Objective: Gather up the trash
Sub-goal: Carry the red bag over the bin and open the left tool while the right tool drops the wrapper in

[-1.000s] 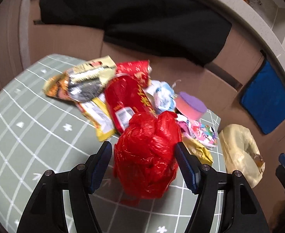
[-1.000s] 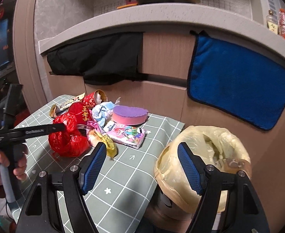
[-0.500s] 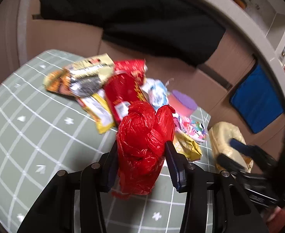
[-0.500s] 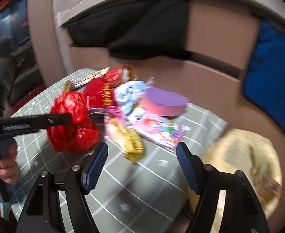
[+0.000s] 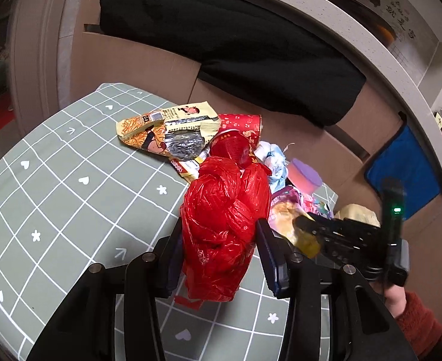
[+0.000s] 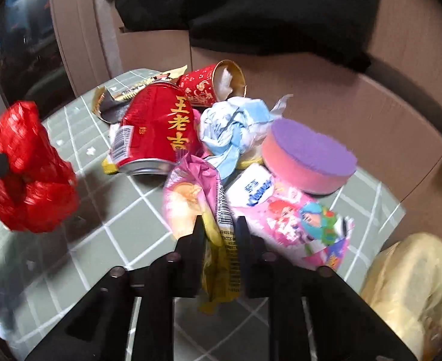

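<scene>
My left gripper (image 5: pixel 221 240) is shut on a crumpled red plastic bag (image 5: pixel 224 210), held a little above the green checked table mat (image 5: pixel 70 195). The same red bag (image 6: pixel 31 168) shows blurred at the left of the right wrist view. My right gripper (image 6: pixel 219 231) is closing, its narrow jaws pinching a pink and yellow snack wrapper (image 6: pixel 191 198) at the near edge of the trash pile. Behind the wrapper lie a red can (image 6: pixel 154 132), a red paper cup (image 6: pixel 203 87), a crumpled blue-white wad (image 6: pixel 233 126), a pink and purple sponge (image 6: pixel 308 156) and a pink cartoon packet (image 6: pixel 296 219).
A bin lined with a yellowish bag (image 6: pixel 410 279) stands just off the table's right edge. A torn noodle wrapper (image 5: pixel 166 132) lies at the pile's far left. Brown cabinet fronts with a black cloth (image 5: pixel 236 45) and a blue towel (image 5: pixel 401 174) back the table.
The left jaws closed on the red bag and raised it slightly. The right gripper swung from above the bin down to the pile, and its jaws narrowed onto the pink and yellow wrapper.
</scene>
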{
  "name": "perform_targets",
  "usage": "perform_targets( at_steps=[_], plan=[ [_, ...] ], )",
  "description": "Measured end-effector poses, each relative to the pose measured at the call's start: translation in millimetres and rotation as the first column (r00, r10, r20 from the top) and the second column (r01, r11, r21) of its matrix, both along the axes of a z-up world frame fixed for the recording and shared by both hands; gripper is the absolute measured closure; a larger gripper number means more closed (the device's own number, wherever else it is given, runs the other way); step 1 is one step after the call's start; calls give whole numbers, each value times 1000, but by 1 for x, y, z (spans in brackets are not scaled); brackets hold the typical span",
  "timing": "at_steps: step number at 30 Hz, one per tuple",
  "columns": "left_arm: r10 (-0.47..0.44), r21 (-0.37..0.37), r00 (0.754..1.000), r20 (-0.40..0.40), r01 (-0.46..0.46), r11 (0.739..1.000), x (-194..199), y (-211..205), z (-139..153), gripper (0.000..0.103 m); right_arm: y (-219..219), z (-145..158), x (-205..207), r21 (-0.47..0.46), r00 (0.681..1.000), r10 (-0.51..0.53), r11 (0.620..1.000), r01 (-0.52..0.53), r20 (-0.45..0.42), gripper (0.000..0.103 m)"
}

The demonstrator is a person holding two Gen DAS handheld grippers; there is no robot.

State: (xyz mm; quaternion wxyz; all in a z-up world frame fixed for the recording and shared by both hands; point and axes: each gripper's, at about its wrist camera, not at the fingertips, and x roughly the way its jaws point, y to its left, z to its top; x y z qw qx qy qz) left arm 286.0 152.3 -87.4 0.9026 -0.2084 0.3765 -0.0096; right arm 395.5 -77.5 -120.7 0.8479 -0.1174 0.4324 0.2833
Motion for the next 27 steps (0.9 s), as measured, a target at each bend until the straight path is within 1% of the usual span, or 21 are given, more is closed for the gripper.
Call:
perform_targets(
  at_steps=[2,5,8,14,16,20,21,24,27],
  plan=[
    [1,10,1000,9,-1,1000,0,-4,2,57,-6,8,-5,65,1000,5,998,-3,-21,87],
    [2,36,1000,30,-3,999,-2,-12,8,57,-14,26,-17,76,1000,-21,997,19,18,87],
    [-11,61,998,59,7,998,-3,-22,19,57,-23,45,-28,100,999,-41,994,37,35,87],
    [-82,125,986,143,64,990,1,-60,58,57,-53,89,-46,139,990,-96,987,81,108,87],
    [-109,152,978,179,82,985,4,-76,74,57,-66,105,-51,152,980,-126,983,103,152,87],
    [-164,202,956,243,116,972,13,-110,104,57,-97,130,-58,181,963,-185,972,149,198,87],
    [-183,212,947,263,128,969,15,-121,111,57,-107,135,-59,190,957,-201,968,163,207,87],
    [-225,221,927,302,161,962,24,-149,126,57,-136,151,-63,198,934,-251,959,204,253,87],
    [-266,205,911,315,209,956,36,-178,134,57,-164,164,-67,190,905,-302,949,253,301,87]
  ],
)
